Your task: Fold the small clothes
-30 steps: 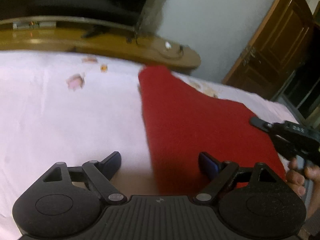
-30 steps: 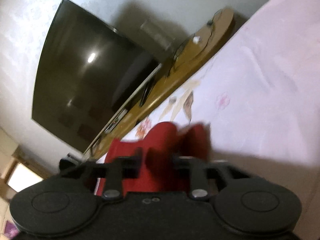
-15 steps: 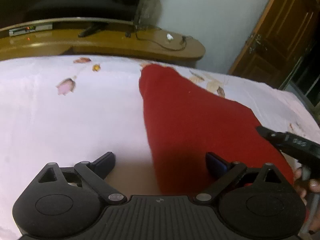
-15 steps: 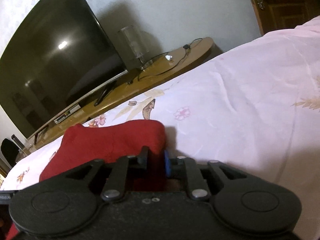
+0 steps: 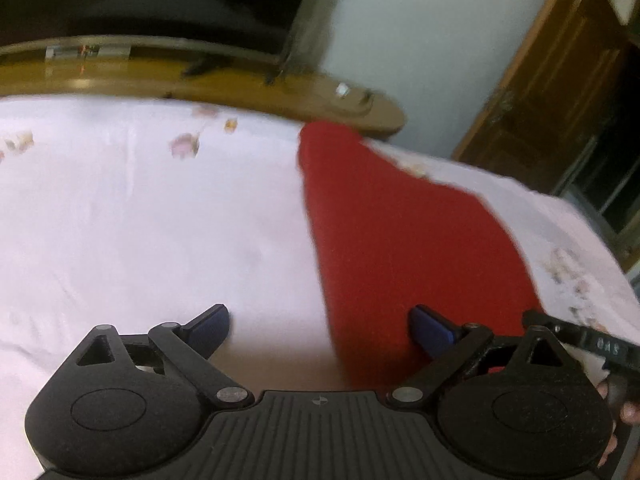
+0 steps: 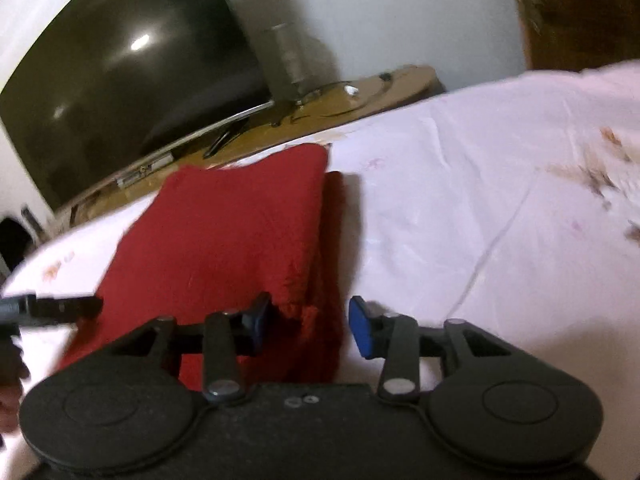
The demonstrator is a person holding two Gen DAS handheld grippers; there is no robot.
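Observation:
A red cloth (image 5: pixel 404 240) lies folded on the pink floral bedsheet (image 5: pixel 140 220). My left gripper (image 5: pixel 320 326) is open and empty over the cloth's near left edge, its right pad over the red fabric. In the right wrist view the cloth (image 6: pixel 224 232) lies flat with a second layer showing along its right side. My right gripper (image 6: pixel 308 326) is open, its jaws astride the cloth's near right corner without holding it. The right gripper's tip (image 5: pixel 580 338) shows at the left view's right edge.
A wooden TV stand (image 5: pixel 200 80) with a dark TV (image 6: pixel 128 80) and a glass cylinder (image 6: pixel 286 60) runs along the bed's far side. A wooden door (image 5: pixel 560 80) stands at the right. Bare sheet (image 6: pixel 480 200) spreads right of the cloth.
My right gripper was shut on the cloth's edge and has now opened, leaving the cloth lying flat. The left gripper stayed open and shifted slightly.

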